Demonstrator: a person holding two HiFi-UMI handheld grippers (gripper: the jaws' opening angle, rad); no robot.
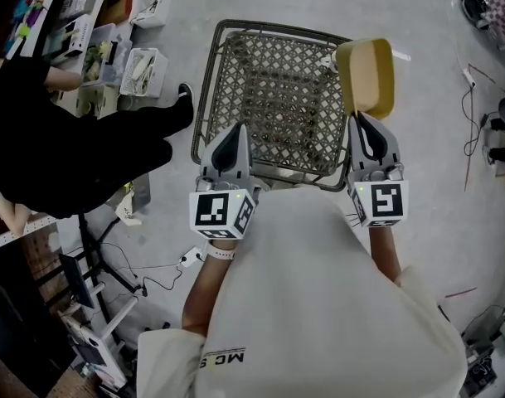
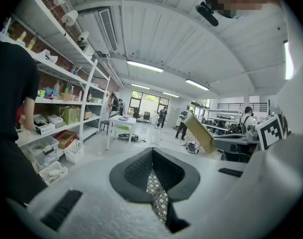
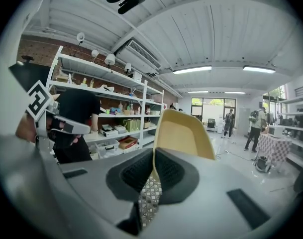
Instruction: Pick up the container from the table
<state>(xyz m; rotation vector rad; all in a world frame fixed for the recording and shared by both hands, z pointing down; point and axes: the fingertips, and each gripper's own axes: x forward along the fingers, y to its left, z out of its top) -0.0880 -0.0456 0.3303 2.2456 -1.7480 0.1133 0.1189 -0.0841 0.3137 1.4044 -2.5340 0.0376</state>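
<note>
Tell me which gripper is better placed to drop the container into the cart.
Right. The right gripper clamps the container by its rim above the cart's corner; the left gripper is shut and empty.

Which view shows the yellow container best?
The head view: the whole mustard-yellow plastic container shows. The right gripper view shows its wall pinched in the right tool; the left gripper view shows it small, side-on.

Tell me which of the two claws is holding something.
The right claw: its jaws pinch the rim of the mustard-yellow plastic container, which sticks out beyond them. The left claw is shut with nothing between its jaws.
</note>
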